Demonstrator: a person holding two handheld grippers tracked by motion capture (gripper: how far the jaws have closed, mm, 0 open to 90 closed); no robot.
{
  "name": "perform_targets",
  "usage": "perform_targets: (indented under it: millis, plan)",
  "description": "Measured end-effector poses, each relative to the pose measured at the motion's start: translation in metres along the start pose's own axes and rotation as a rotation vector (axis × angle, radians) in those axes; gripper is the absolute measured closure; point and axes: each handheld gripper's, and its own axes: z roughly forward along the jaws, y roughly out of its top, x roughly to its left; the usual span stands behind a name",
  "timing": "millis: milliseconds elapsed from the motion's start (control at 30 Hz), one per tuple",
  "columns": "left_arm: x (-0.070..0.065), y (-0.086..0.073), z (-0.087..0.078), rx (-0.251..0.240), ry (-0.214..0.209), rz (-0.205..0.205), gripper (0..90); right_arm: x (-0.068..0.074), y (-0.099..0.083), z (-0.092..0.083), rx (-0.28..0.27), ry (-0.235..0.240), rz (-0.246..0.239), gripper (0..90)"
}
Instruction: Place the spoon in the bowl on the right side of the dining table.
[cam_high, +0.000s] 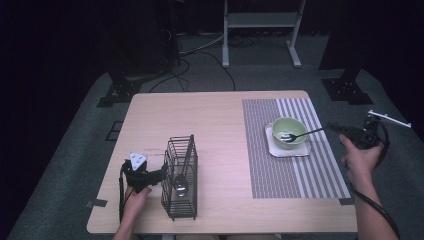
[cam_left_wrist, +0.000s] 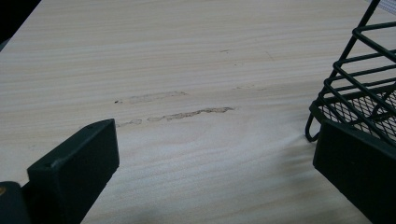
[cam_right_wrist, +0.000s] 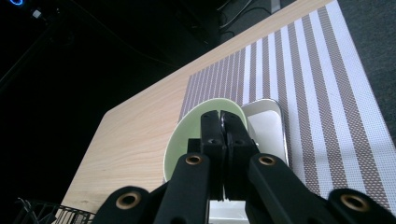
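A fork (cam_high: 300, 135) is held by its dark handle end in the right gripper (cam_high: 336, 128), at about 3 o'clock on the table (cam_high: 210, 115). Its tines are seen resting inside a pale green bowl (cam_high: 289, 131), with the handle slanting up toward 3 o'clock. In the right gripper view the two jaws are pressed together over the bowl (cam_right_wrist: 187, 135), with a thin strip of the fork's handle (cam_right_wrist: 223, 122) pinched between them.

The bowl is seated on a white square tray (cam_high: 272, 147), which lies on a striped placemat (cam_high: 280, 175) covering the right part of the table. The right hand (cam_high: 361, 161) is placed just off the table's 3 o'clock edge.

At roughly 7 o'clock a black wire caddy (cam_high: 180, 176) stands upright, with a spoon (cam_high: 181, 185) held inside it, bowl end down. The left gripper (cam_high: 159, 176) is set just beside the caddy at its 9 o'clock side. In the left gripper view the jaws are spread wide above bare wood (cam_left_wrist: 187, 70), nothing lying between them; the caddy's base corner (cam_left_wrist: 359, 98) is seen just beyond the jaw on that view's right, and contact cannot be told. The left hand (cam_high: 135, 197) is seen near the 6 o'clock edge.
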Motion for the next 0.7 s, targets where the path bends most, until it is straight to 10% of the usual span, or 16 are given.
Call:
perform_targets:
  millis: [700]
  plan:
    - [0.0,0.0,0.001,0.011,0.0,0.001,0.0,-0.011,-0.007,0.009,0.005,-0.015,0.026,88.4]
